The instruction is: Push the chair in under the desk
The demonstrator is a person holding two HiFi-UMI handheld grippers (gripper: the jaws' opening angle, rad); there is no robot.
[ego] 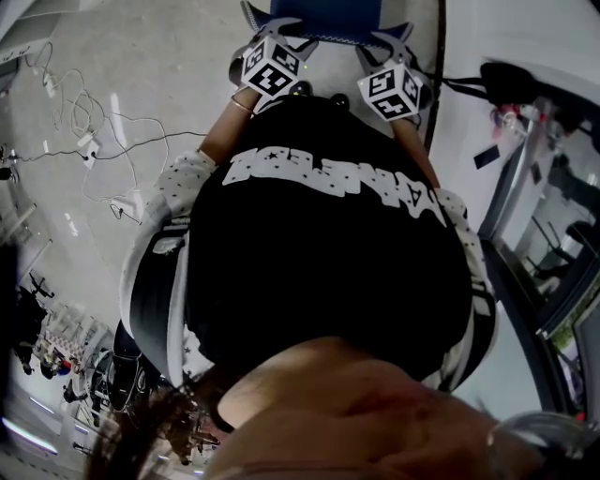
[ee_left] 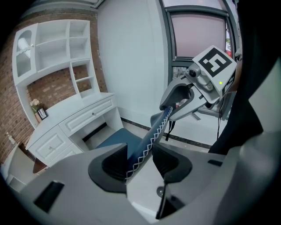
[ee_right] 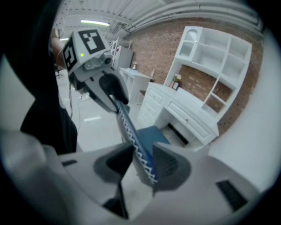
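The chair's blue back [ego: 326, 17], edged with white zigzag stitching, runs between both grippers. My left gripper [ee_left: 139, 160] straddles that top edge [ee_left: 151, 136]; the edge lies against one jaw with a thin gap by the other, so it is open. My right gripper [ee_right: 142, 165] is shut on the same edge [ee_right: 131, 132] further along. In the head view the left gripper [ego: 274, 23] and the right gripper [ego: 387, 39] sit side by side on the back. The blue seat [ee_left: 116, 138] points at the knee gap of the white desk [ee_left: 74, 116].
A white shelf hutch [ee_left: 52, 52] stands on the desk against a brick wall. Loose cables [ego: 89, 141] lie on the floor at the left. Dark equipment [ego: 553, 234] stands at the right. The person's torso fills most of the head view.
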